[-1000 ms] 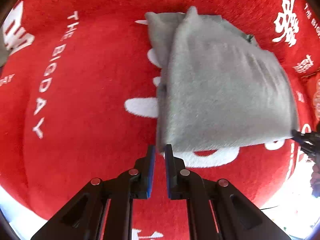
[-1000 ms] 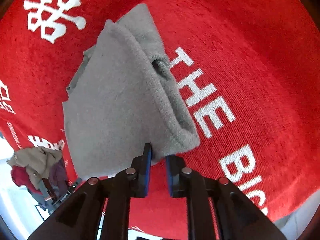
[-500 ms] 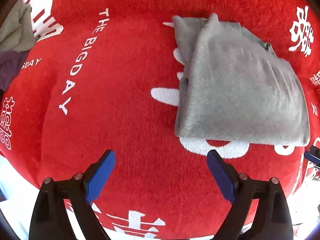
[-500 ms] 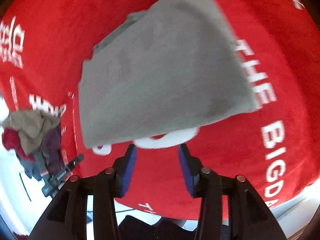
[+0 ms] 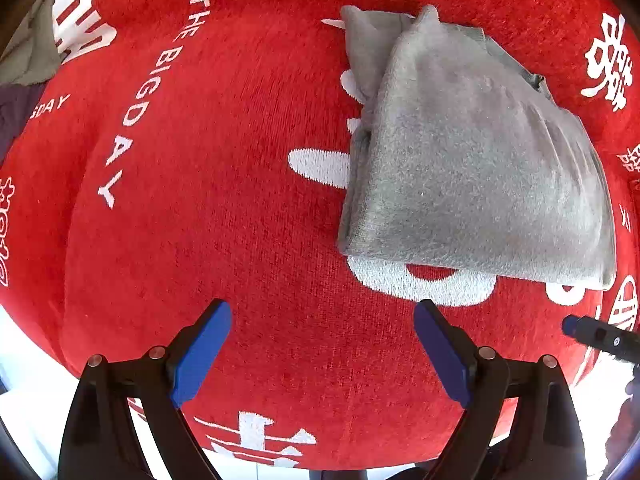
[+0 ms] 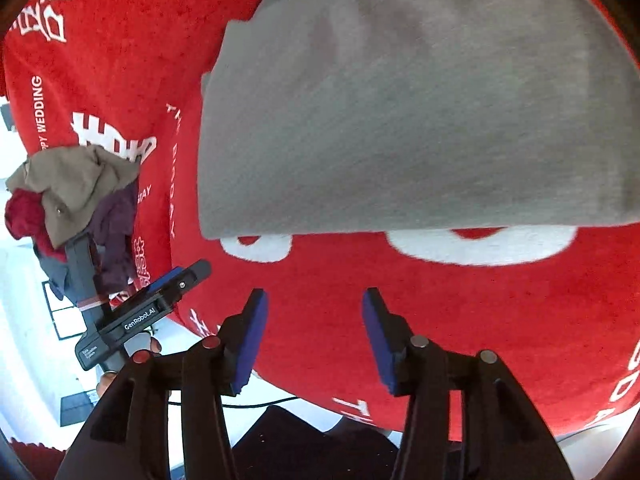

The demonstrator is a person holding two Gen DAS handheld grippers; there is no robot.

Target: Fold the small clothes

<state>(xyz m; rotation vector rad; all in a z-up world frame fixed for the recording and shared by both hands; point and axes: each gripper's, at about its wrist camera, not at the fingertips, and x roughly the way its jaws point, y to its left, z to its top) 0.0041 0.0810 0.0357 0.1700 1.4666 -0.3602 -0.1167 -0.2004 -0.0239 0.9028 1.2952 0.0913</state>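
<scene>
A folded grey garment [image 5: 468, 160] lies flat on the red cloth with white lettering [image 5: 224, 208]. It also fills the upper part of the right wrist view [image 6: 416, 112]. My left gripper [image 5: 322, 312] is open and empty, near the cloth's front edge, below and left of the garment. My right gripper [image 6: 314, 300] is open and empty, just in front of the garment's near folded edge. The left gripper's body [image 6: 148, 312] shows at the left of the right wrist view, and one right fingertip [image 5: 592, 334] shows at the right edge of the left wrist view.
A pile of unfolded clothes, olive, dark red and purple [image 6: 72, 196], lies at the cloth's left edge; part of it shows in the left wrist view [image 5: 28, 64]. The table edge and white floor [image 6: 32, 320] lie close behind both grippers.
Both grippers let go of the grey garment, opened and drew back toward the table's front edge. The garment now lies folded and still. The right gripper swung round to face its long edge.
</scene>
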